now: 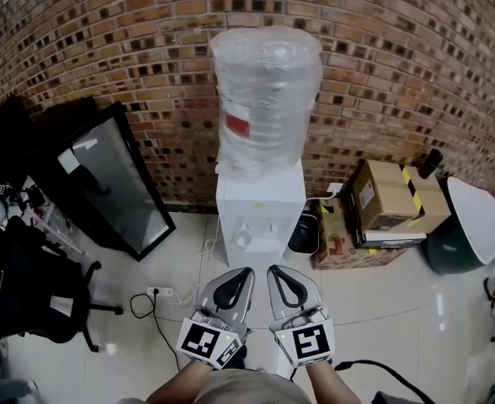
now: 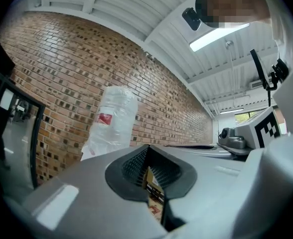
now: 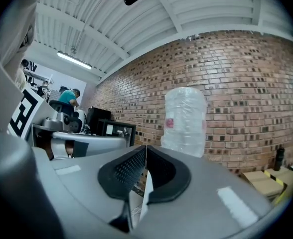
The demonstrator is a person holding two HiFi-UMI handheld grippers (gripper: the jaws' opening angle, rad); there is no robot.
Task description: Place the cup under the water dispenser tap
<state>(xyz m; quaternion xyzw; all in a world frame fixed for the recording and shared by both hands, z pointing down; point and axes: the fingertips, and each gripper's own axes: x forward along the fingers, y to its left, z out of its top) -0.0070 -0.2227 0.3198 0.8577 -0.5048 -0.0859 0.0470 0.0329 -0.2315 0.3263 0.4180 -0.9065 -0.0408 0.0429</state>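
The white water dispenser (image 1: pixel 260 217) stands against the brick wall with a wrapped clear bottle (image 1: pixel 266 99) on top. A small pale round thing (image 1: pixel 243 240) sits in its tap recess; whether it is the cup I cannot tell. My left gripper (image 1: pixel 246 270) and right gripper (image 1: pixel 274 269) are side by side just in front of the dispenser, both pointing at it. Each is shut with nothing between its jaws. The left gripper view shows the left gripper (image 2: pixel 147 147) with tips together below the bottle (image 2: pixel 114 118). In the right gripper view the right gripper (image 3: pixel 146 147) is the same, with the bottle (image 3: pixel 185 121) ahead.
A black-framed glass panel (image 1: pixel 117 179) leans on the wall at left, near a black office chair (image 1: pixel 37 284). A power strip with cable (image 1: pixel 159 293) lies on the tiled floor. Right of the dispenser are a black bin (image 1: pixel 305 234) and cardboard boxes (image 1: pixel 395 196).
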